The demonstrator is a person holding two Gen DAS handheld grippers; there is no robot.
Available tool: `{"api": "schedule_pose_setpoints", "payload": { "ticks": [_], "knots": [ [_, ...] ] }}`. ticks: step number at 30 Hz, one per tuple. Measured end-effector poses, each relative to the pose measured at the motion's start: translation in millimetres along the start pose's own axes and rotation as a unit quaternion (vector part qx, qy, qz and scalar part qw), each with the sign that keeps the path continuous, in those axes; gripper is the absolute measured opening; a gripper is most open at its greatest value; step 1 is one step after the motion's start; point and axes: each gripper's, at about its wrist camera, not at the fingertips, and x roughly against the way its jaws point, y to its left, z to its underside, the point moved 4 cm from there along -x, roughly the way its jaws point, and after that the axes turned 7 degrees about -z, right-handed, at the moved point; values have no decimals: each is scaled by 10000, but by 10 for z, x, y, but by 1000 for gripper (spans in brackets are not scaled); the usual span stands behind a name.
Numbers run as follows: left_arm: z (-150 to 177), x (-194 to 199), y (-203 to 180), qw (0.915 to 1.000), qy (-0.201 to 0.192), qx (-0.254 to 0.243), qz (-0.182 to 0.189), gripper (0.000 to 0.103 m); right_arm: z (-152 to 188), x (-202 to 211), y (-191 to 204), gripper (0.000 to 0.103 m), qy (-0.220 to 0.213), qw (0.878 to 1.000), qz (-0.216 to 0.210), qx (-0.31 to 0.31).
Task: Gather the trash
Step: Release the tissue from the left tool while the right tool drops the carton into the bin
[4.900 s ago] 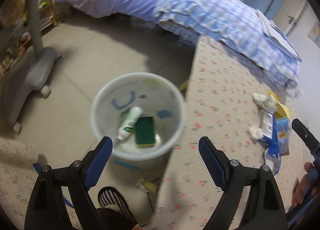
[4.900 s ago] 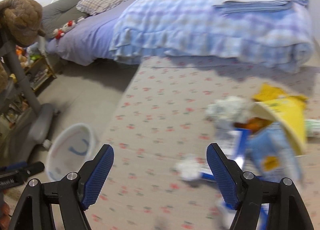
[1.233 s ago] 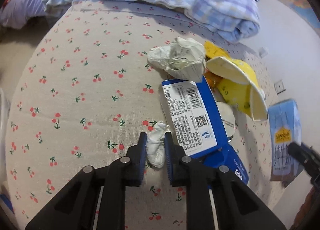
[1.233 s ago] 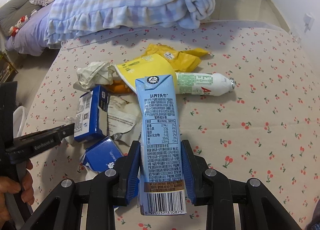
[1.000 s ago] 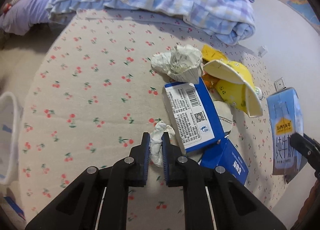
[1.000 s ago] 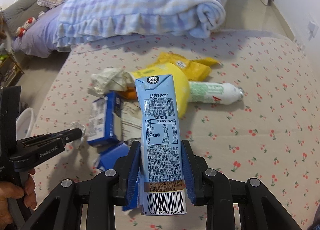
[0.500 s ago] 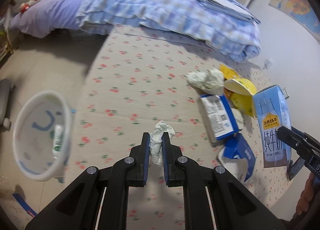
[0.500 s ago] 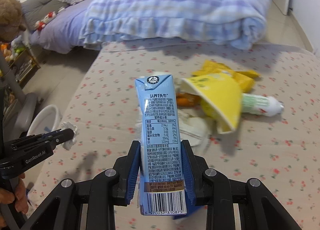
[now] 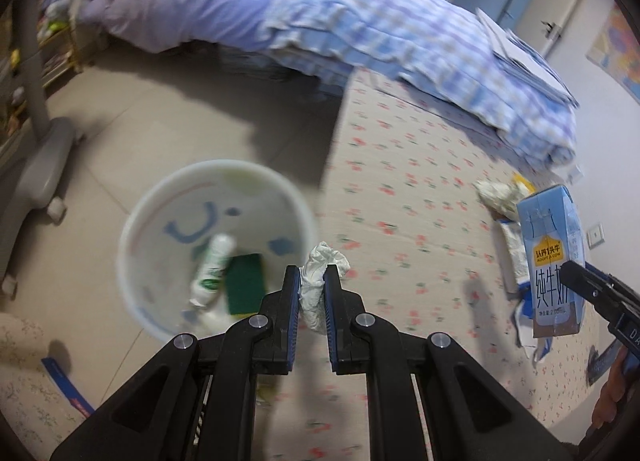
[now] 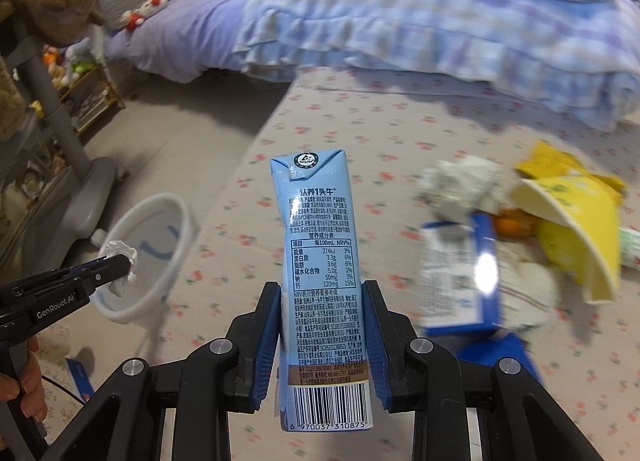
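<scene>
My left gripper is shut on a crumpled white tissue, held at the right rim of a white bin on the floor. The bin holds a white bottle and a green sponge. My right gripper is shut on an upright light-blue milk carton, held above the cherry-print mattress. The carton also shows in the left wrist view, and the tissue and bin show in the right wrist view.
More trash lies on the mattress at the right: a crumpled paper, a blue-and-white box, a yellow paper bowl and a yellow wrapper. A plaid quilt lies behind. A grey chair base stands left of the bin.
My left gripper has carried the tissue leftwards from the trash pile to the bin's rim. My right gripper has moved left with the carton, away from the pile.
</scene>
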Motion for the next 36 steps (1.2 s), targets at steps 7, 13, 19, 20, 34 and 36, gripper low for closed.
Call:
{"api": "schedule_pose_setpoints", "payload": {
  "ticks": [7, 13, 19, 20, 34, 36],
  "knots": [
    [-9, -25, 547, 9991, 41, 418, -71, 12, -46, -385, 435, 36, 131, 9994, -262, 173],
    [4, -27, 810, 9982, 57, 549, -254, 23, -94, -737, 830, 36, 209, 9978, -520, 354],
    [34, 33, 1067, 9948, -14, 609, -813, 78, -165, -1048, 1149, 36, 127, 9961, -839, 242],
    [38, 39, 1116, 9939, -9, 600, -921, 78, -172, -1111, 1197, 36, 124, 9958, -872, 231],
    [163, 71, 1692, 9870, 162, 921, -1311, 79, -179, -1602, 1390, 46, 65, 9931, -1160, -188],
    [162, 69, 1693, 9870, 176, 945, -1289, 79, -179, -1578, 1384, 64, 20, 9930, -1152, -244]
  ]
}}
